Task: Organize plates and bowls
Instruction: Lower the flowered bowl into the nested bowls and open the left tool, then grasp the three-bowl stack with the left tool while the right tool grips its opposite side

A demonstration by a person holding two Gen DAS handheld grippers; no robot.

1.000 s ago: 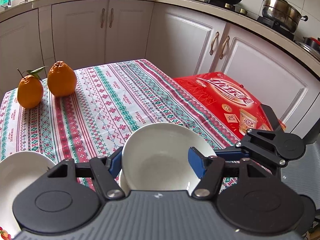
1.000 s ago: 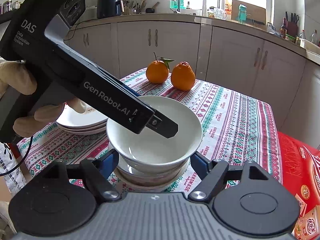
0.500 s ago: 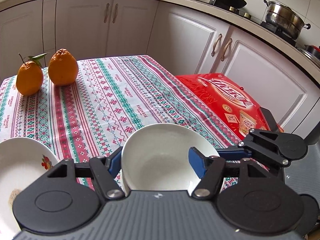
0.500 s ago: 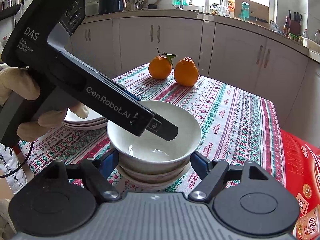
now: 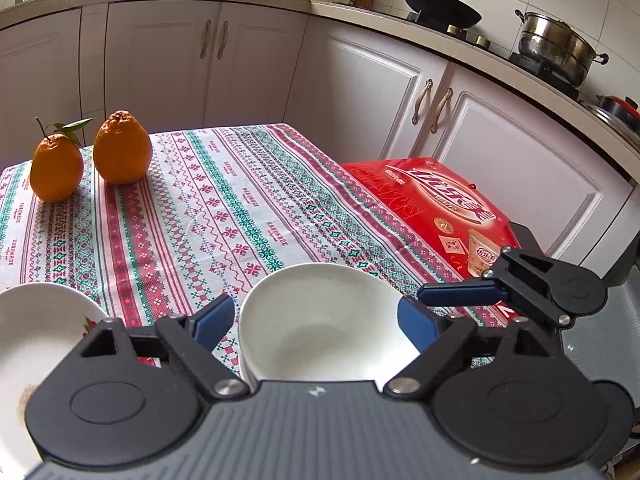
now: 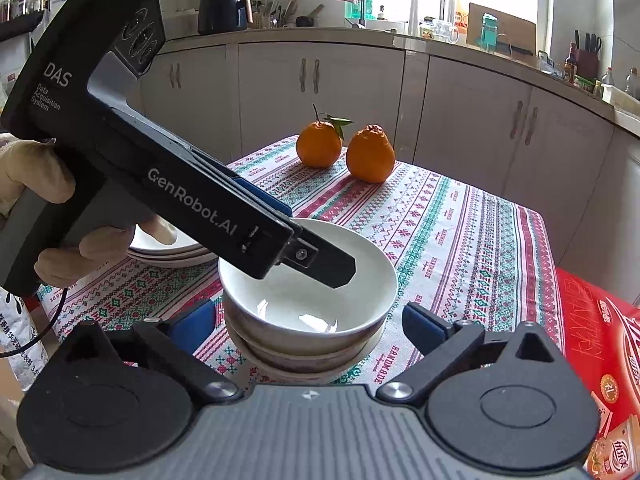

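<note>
Only the right wrist view shows the stacked bowls (image 6: 308,320) beneath the top one.

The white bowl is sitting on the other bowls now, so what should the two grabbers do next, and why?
Probably lift both away. The white bowl rests nested on the bowl stack, and the left gripper and right gripper have just been opening; their pads stand clear of its sides. Nothing is held, so backing off seems safe.

Both grippers angled downward, jaws spread

The left gripper (image 5: 316,320) and right gripper (image 6: 308,322) have just been opening, pads clear of anything between them; a gloved hand (image 6: 38,200) grips the left gripper's handle.
</note>
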